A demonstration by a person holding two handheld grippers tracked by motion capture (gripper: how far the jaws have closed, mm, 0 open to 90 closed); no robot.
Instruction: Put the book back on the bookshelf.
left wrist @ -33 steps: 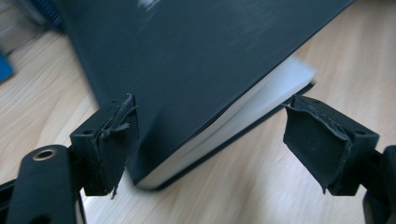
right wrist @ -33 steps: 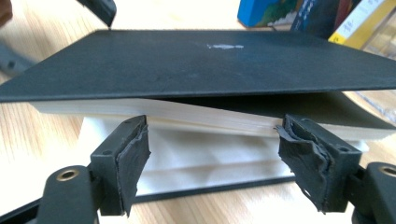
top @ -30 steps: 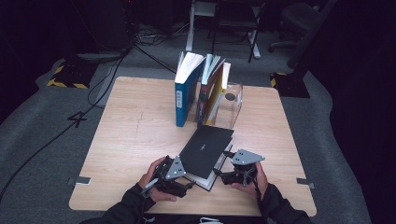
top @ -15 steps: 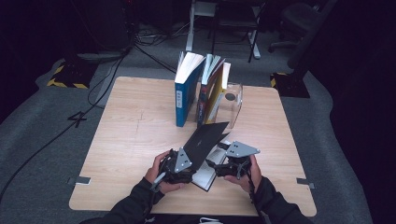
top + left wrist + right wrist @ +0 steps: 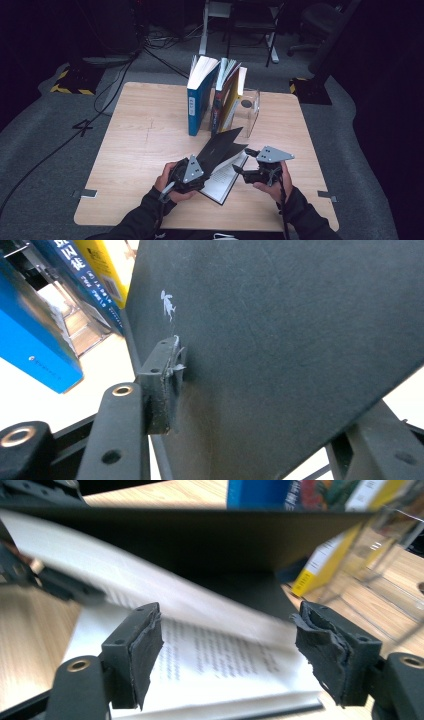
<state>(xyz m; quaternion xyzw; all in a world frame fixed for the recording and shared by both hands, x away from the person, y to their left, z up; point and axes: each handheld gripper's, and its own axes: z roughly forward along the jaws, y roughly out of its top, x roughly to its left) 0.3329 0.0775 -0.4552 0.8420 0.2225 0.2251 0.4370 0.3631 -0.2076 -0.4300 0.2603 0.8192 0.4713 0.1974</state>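
Lifted higher now, the black book cover (image 5: 220, 147) is pinched by the closing left hand-held gripper (image 5: 192, 172); right hand-held gripper (image 5: 245, 172) gapes empty, so pages may flop shut.

Wooden worktop (image 5: 145, 150) fills the frame's middle; upright at its far centre are a blue book (image 5: 199, 102), beside it a dark-spined book (image 5: 220, 100) and a yellow book (image 5: 236, 97), all fanned open at the top. Clear plastic bookend (image 5: 250, 107) just right of them. Grey carpet floor (image 5: 45, 150) around, black cables (image 5: 115, 75) upper left, yellow-black striped base (image 5: 70, 82) at left, office chair (image 5: 320, 20) upper right.
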